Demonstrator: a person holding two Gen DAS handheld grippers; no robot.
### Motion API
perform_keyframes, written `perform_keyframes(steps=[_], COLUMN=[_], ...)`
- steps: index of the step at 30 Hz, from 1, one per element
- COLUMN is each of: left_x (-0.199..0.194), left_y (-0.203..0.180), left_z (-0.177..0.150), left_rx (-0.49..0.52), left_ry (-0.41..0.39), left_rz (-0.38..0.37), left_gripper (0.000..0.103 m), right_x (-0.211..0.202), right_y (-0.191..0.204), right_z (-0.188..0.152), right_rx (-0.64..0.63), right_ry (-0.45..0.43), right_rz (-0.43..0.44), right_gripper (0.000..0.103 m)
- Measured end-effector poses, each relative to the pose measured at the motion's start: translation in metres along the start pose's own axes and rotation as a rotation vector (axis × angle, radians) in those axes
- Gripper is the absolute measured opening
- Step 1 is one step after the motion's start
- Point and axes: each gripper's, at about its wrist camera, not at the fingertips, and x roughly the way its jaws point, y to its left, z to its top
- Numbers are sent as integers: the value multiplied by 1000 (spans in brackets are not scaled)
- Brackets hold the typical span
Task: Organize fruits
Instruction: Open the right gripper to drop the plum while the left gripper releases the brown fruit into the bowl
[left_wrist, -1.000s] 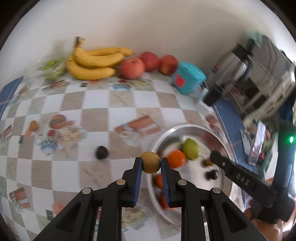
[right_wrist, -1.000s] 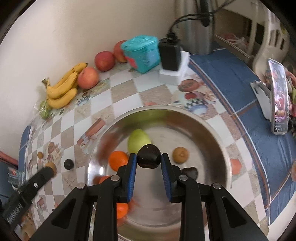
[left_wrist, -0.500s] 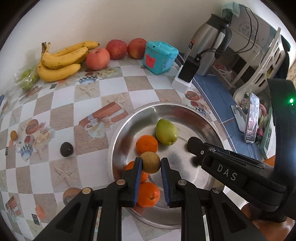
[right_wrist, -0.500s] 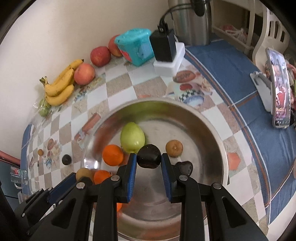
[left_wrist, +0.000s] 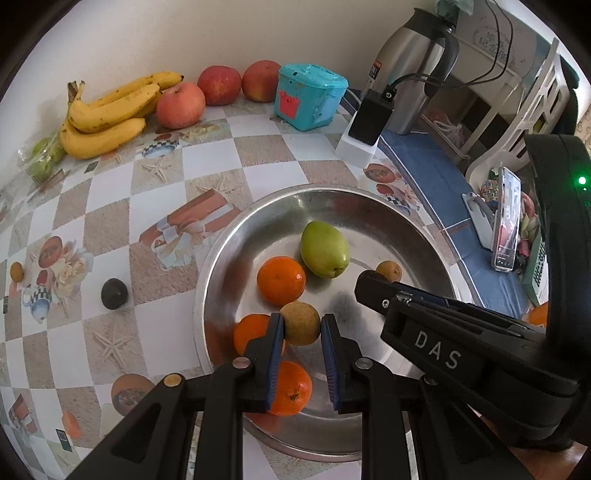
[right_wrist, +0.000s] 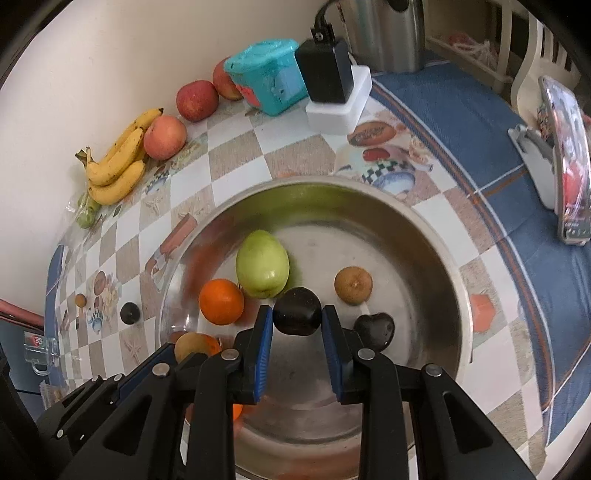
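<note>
A steel bowl (left_wrist: 369, 206) (right_wrist: 424, 229) holds a green pear (left_wrist: 324, 249) (right_wrist: 262, 264), several oranges (left_wrist: 281, 280) (right_wrist: 221, 301), a small brown fruit (left_wrist: 388, 270) (right_wrist: 352, 285) and a dark fruit (right_wrist: 373, 330). My left gripper (left_wrist: 302, 326) is shut on a brown-yellow round fruit (left_wrist: 300, 323) and holds it over the bowl's left part. My right gripper (right_wrist: 297, 318) is shut on a dark plum (right_wrist: 297, 311) over the bowl's middle. The right gripper also shows in the left wrist view (left_wrist: 369, 284).
Bananas (left_wrist: 107, 114), three red apples (left_wrist: 180, 104), a teal box (left_wrist: 310, 96), a charger on a white block (left_wrist: 364, 129) and a kettle (left_wrist: 413, 66) line the wall. A dark plum (left_wrist: 114, 293) and a small brown fruit (left_wrist: 16, 271) lie on the checked tablecloth. A phone (left_wrist: 506, 221) stands at right.
My left gripper has carried the brown-yellow fruit from the tablecloth to above the bowl. My right gripper has held the dark plum and moved slightly lower over the bowl.
</note>
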Motion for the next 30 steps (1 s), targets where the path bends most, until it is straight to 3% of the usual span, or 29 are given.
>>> perform_keyframes(steps=[17,21,26,30], left_x=[5,5,1,-6], left_y=[-6,-5,-3,3], left_z=[0,0,1,4], left_rx=[23,21,13,0], left_ry=[20,21,13,-2], left_rz=[8,5,2,14], left_gripper=[23,23,24,24], right_x=[10,7,-1,-9], right_y=[-1,1,2,3], right_z=[-1,0,1,3], right_rx=[3,-5,-8,-8], right_ry=[39,30,6,-20], right_rz=[-28,-33,-38,-28], right_gripper=[30,44,52,52])
